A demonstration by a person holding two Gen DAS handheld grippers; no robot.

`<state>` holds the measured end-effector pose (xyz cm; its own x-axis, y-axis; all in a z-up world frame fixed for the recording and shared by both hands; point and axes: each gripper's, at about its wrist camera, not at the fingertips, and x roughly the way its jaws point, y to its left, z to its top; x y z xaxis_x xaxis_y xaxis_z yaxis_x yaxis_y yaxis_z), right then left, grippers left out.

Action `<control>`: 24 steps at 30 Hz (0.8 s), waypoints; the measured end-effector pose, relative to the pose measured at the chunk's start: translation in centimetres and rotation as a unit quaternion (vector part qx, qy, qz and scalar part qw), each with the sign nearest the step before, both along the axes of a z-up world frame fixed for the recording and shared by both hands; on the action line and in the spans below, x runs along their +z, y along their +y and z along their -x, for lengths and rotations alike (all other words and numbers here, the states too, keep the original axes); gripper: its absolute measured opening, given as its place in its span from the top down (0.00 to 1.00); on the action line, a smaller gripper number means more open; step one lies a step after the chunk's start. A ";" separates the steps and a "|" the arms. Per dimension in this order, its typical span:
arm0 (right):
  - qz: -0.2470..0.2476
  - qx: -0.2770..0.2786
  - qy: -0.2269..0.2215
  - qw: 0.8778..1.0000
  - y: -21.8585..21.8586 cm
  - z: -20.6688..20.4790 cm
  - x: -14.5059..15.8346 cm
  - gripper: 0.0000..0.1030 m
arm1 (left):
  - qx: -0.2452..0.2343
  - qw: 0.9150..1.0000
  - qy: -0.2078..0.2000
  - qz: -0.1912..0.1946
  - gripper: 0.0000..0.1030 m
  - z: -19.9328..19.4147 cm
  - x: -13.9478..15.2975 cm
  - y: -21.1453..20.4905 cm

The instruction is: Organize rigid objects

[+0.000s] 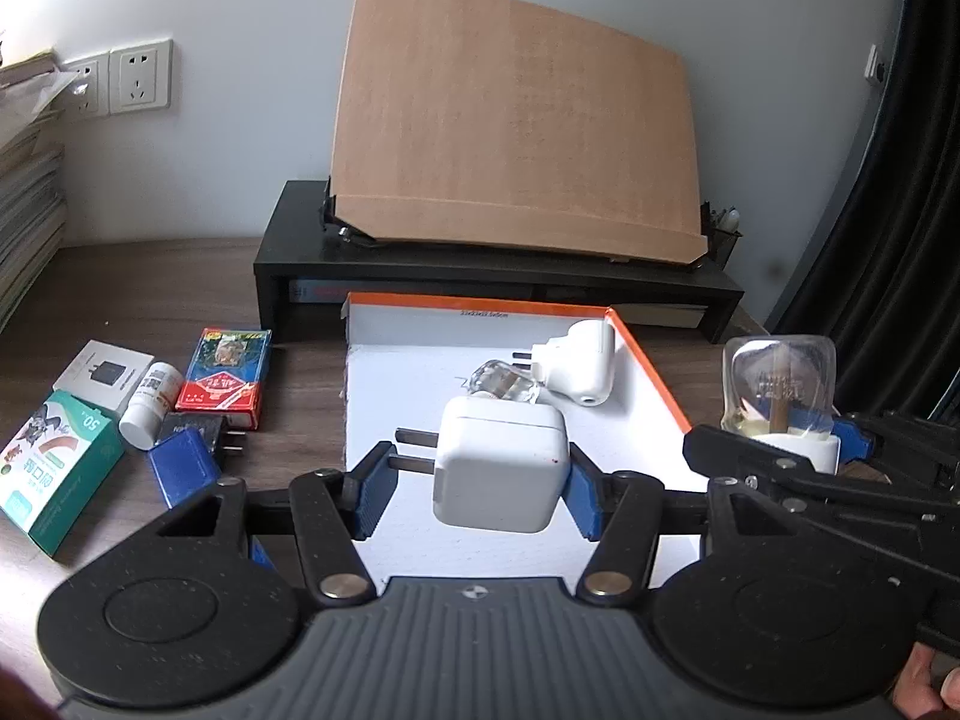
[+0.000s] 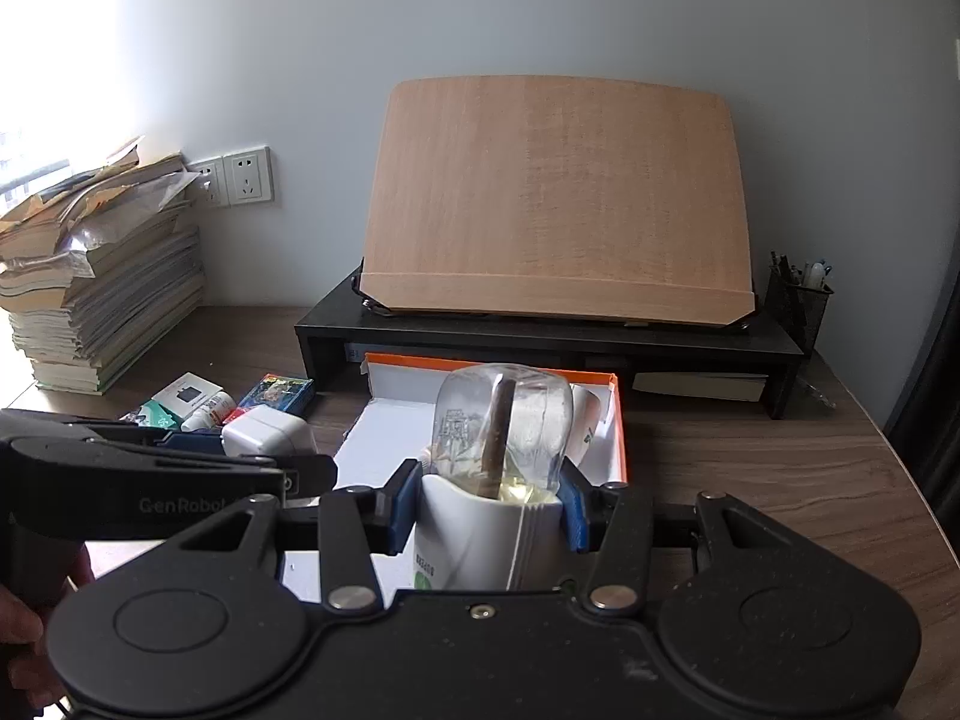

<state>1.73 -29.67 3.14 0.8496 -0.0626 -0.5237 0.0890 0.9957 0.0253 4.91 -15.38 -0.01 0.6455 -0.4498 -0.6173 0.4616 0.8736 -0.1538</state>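
My left gripper (image 1: 477, 495) is shut on a white square charger (image 1: 501, 465) with its two prongs pointing left, held above the white, orange-edged box (image 1: 651, 372). In the box lie a white plug-in device (image 1: 579, 369) and a clear bottle (image 1: 501, 384). My right gripper (image 2: 486, 504) is shut on a white plug-in vaporizer with a clear liquid bottle (image 2: 501, 450) on top, held over the box's (image 2: 621, 438) front right part. The vaporizer also shows at the right of the left wrist view (image 1: 780, 390), and the charger shows in the right wrist view (image 2: 267, 429).
Left of the box lie a red card pack (image 1: 225, 378), a small white bottle (image 1: 150, 405), a blue adapter (image 1: 186, 462), a green box (image 1: 54, 480) and a white carton (image 1: 102, 372). Behind stands a black riser (image 2: 540, 339) with a wooden board (image 2: 558, 204). Stacked books (image 2: 102, 300) stand left, a pen holder (image 2: 798, 300) right.
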 end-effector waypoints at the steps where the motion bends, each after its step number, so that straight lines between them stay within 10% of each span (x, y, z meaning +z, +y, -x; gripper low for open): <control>1: 0.001 0.002 0.001 1.000 0.1 -0.1 0.0 0.45 | 0.002 1.000 0.003 0.000 0.43 -0.1 -0.1 0.1; 24: 0.011 0.010 0.012 1.000 0.6 -1.4 -0.8 0.45 | 0.015 1.000 0.013 0.003 0.43 -1.3 -1.0 0.2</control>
<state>3.17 -29.11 2.36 0.8382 -0.0575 -0.5423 0.0696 0.9976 0.0019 6.19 -15.15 -1.00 0.6427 -0.4341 -0.6312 0.4305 0.8862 -0.1712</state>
